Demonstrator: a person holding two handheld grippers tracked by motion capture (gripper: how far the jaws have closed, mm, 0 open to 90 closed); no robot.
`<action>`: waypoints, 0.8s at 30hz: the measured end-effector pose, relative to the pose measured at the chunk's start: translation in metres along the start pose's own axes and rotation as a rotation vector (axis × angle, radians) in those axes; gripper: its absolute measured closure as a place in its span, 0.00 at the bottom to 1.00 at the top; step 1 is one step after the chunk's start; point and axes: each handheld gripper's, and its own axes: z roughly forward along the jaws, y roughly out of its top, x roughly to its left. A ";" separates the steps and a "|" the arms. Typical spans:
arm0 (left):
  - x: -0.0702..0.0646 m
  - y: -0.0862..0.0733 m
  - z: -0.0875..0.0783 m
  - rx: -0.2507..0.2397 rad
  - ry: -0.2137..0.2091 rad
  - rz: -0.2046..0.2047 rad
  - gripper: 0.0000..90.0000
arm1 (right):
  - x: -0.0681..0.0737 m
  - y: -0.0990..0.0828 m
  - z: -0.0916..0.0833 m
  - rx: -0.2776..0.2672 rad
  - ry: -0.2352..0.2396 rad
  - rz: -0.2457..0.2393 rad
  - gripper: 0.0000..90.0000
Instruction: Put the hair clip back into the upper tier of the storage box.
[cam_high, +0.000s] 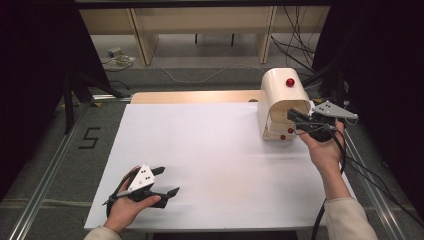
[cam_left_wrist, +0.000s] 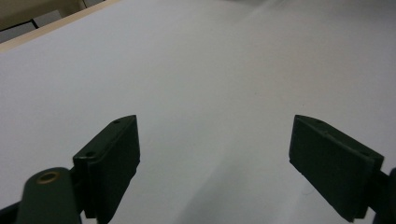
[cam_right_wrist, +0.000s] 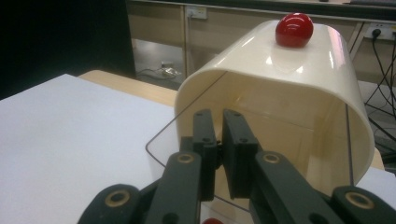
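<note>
Between the right gripper's (cam_right_wrist: 219, 144) closed jaws sits the cream box's (cam_right_wrist: 289, 93) clear door (cam_right_wrist: 168, 135) — left gripper (cam_high: 167, 182) gapes, well apart.

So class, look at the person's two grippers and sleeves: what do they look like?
Both the left gripper and right gripper are black with two flat jaws, each topped by a grey three-cornered plate. A black cable trails from the right. The sleeves are cream.

White table (cam_high: 210, 150), cream box (cam_high: 277, 95)
</note>
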 end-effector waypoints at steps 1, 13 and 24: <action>0.000 0.000 0.000 0.001 0.000 0.000 0.18 | 0.000 0.000 0.000 0.005 -0.001 -0.001 0.94; 0.000 0.000 0.000 0.001 0.000 -0.002 0.18 | -0.003 0.001 0.008 0.016 -0.016 0.010 0.94; 0.001 -0.001 0.001 0.000 0.001 -0.005 0.18 | -0.004 0.001 0.015 0.033 -0.027 0.017 0.94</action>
